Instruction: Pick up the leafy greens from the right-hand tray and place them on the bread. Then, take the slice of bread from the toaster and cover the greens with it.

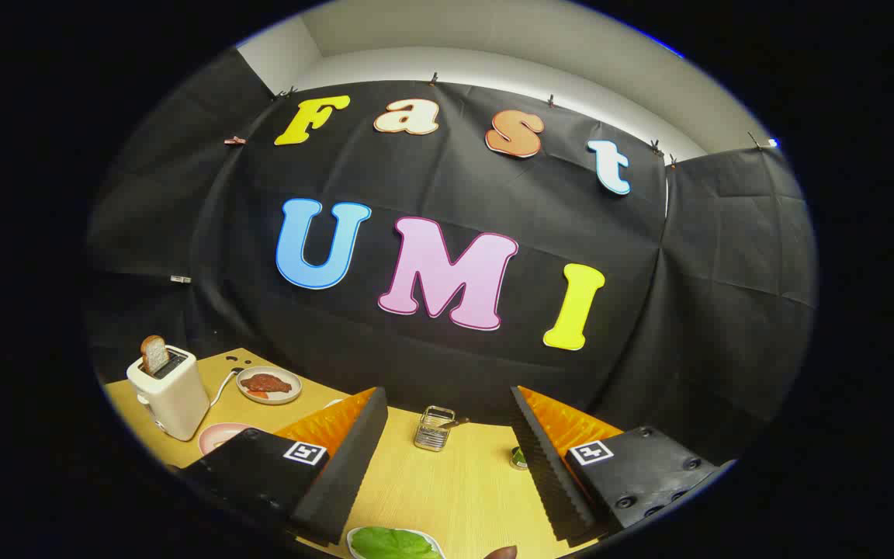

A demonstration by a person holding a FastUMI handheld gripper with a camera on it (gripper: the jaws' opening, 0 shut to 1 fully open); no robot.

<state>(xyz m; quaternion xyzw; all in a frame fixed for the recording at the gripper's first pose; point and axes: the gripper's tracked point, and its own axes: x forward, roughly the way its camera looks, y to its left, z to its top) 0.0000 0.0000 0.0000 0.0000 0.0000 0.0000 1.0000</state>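
Note:
My gripper [447,458] is open above the wooden table [447,481], its two ridged black fingers [346,466] spread wide with nothing between them. A leafy green [394,543] lies on a white tray [354,537] below and between the fingers, close to me. A white toaster [169,392] stands far off beyond the left finger, with a slice of bread [154,354] sticking up from its slot. A pink plate [218,436] lies just right of the toaster, partly hidden by the left finger; what is on it I cannot tell.
A grey plate with a reddish piece of meat [267,383] sits behind the toaster. A small metal rack [434,428] stands beyond the fingers at the table's far edge. A small green thing [519,458] lies next to the right finger. A dark brown object [501,552] pokes in beside the tray.

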